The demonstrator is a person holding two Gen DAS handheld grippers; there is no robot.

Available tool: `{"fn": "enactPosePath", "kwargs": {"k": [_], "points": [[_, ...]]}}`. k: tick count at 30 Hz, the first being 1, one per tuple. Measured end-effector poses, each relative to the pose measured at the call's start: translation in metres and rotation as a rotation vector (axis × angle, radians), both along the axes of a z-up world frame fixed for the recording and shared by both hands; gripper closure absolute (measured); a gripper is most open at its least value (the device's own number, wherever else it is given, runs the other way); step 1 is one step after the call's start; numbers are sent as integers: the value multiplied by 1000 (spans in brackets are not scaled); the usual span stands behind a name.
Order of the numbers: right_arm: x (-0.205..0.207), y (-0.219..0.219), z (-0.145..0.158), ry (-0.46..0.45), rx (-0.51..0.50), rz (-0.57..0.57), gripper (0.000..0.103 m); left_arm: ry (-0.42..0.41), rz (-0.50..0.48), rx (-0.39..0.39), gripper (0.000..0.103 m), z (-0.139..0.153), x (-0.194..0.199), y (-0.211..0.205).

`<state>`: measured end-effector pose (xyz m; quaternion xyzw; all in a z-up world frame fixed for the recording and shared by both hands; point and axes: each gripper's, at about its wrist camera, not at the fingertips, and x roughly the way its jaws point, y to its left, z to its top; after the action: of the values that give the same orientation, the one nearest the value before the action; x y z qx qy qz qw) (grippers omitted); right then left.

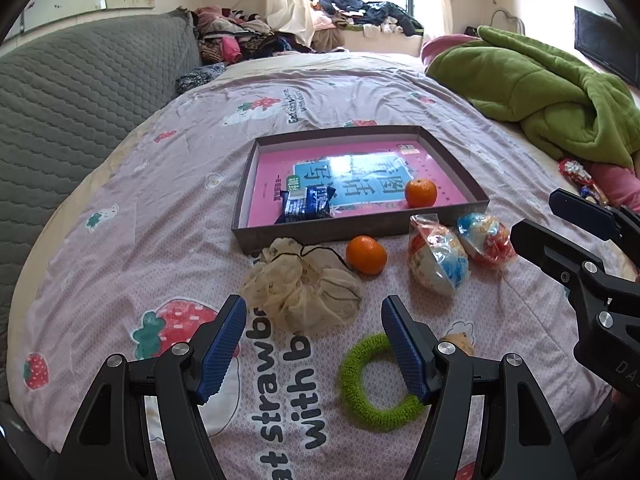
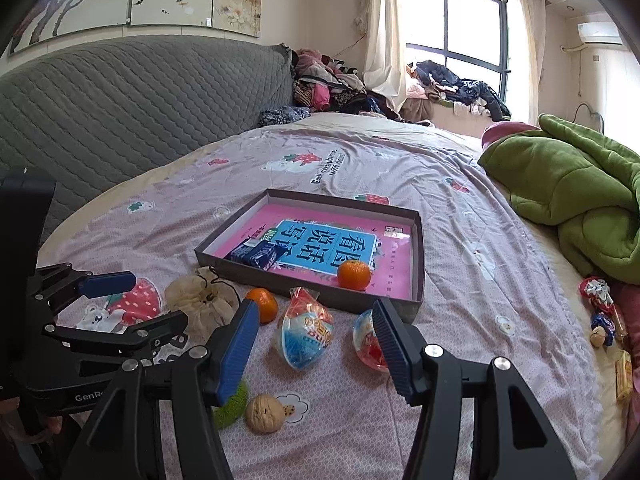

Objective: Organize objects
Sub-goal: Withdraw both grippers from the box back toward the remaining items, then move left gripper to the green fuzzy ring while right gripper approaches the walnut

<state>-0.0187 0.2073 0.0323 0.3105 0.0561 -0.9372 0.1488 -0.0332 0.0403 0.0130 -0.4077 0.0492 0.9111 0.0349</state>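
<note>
A grey shallow box (image 1: 340, 235) (image 2: 280, 280) on the bed holds a pink book, a blue snack packet (image 1: 306, 204) (image 2: 256, 255) and a tangerine (image 1: 421, 193) (image 2: 354, 275). In front of it lie a beige mesh pouch (image 1: 304, 288) (image 2: 202, 300), a second tangerine (image 1: 366, 255) (image 2: 265, 304), two wrapped toy eggs (image 1: 438, 260) (image 2: 306, 332), a green ring (image 1: 372, 392) and a walnut (image 2: 264, 414). My left gripper (image 1: 314, 344) (image 2: 140, 304) is open just short of the pouch. My right gripper (image 2: 316, 340) (image 1: 534, 214) is open, with one egg lying ahead between its fingers, untouched.
A crumpled green blanket (image 1: 540, 92) (image 2: 580, 200) lies at the right. A grey quilted headboard (image 1: 80, 92) runs along the left. Wrapped sweets (image 2: 600, 312) lie near the bed's right edge. Piled clothes (image 1: 240, 36) sit at the far end by the window.
</note>
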Motion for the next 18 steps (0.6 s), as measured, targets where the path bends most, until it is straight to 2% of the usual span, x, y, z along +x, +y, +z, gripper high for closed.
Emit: {"fn": "enactPosePath", "kwargs": {"k": [18], "points": [[3,1,-11,-32,-6,-13,44,-38,0,2,31,-15,3,-3]]}}
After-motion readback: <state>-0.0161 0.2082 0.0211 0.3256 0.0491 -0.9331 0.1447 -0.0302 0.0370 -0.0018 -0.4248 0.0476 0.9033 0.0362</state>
